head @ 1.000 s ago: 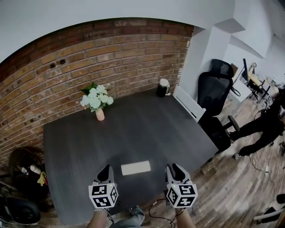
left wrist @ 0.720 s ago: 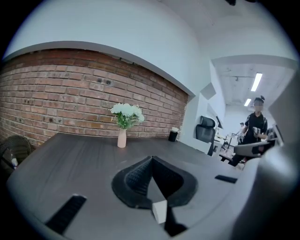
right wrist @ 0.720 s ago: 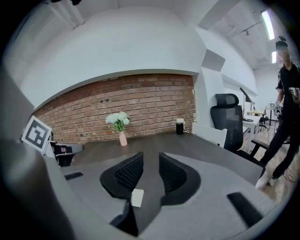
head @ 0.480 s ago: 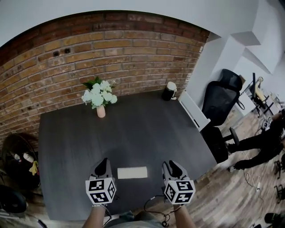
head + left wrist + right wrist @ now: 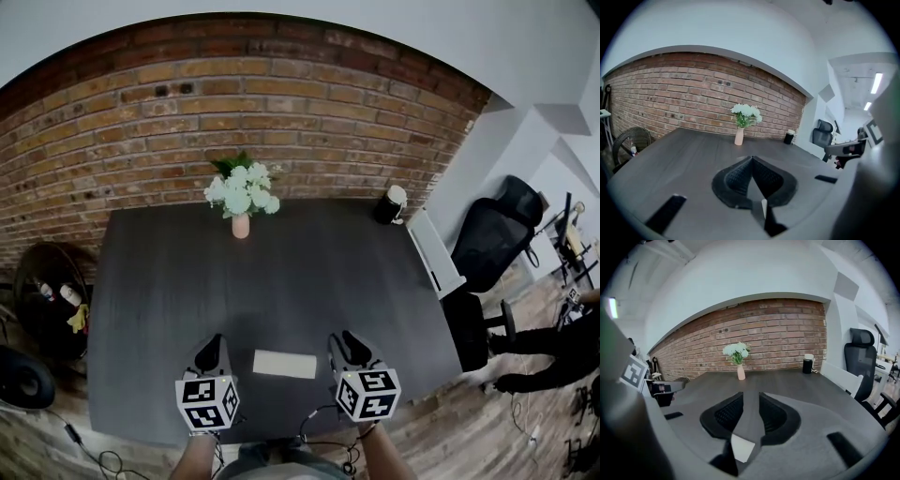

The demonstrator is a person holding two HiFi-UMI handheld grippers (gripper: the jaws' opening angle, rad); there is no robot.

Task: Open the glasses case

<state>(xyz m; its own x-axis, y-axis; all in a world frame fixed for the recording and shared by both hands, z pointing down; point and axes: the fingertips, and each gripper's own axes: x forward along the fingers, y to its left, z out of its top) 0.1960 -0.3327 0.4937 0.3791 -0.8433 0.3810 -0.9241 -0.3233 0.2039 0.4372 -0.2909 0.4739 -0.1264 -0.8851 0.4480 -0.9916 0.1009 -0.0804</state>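
The glasses case [image 5: 285, 364] is a flat white oblong, lid closed, lying on the dark table [image 5: 281, 281] near its front edge. It lies between my two grippers and touches neither. My left gripper [image 5: 212, 351] hovers a short way to its left, and its pads meet at the tips [image 5: 751, 159] with nothing between them. My right gripper [image 5: 347, 345] is close by the case's right end. Its jaws [image 5: 751, 394] stand apart, with only bare table showing in the gap.
A small vase of white flowers [image 5: 241, 202] stands at the table's far edge by the brick wall, and a black cup [image 5: 390, 204] sits at the far right corner. A white chair [image 5: 433, 251] and a black office chair [image 5: 497, 244] are to the right. A wicker chair [image 5: 47, 300] is on the left.
The head view has swung so the table sits more squarely in frame. My right gripper has moved left, closer to the case's end. The case has not moved.
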